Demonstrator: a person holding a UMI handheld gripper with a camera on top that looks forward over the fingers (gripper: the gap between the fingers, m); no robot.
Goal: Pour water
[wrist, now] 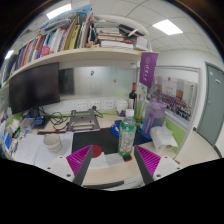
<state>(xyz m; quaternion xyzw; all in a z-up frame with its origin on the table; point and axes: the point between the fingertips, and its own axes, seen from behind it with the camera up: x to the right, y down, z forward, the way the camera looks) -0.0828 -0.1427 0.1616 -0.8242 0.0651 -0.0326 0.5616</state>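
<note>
- Bottle [127,137] stands upright on the desk [110,170], long axis vertical, cap on top.
- It sits just ahead of the gripper [113,163], nearer the right finger.
- Fingers spread wide, holding nothing.
- Monitor [35,88] stands beyond, left.

Bright, even light from ceiling panels [168,27] (slight glare); strong fisheye bending at edges; soft shadows.
</note>
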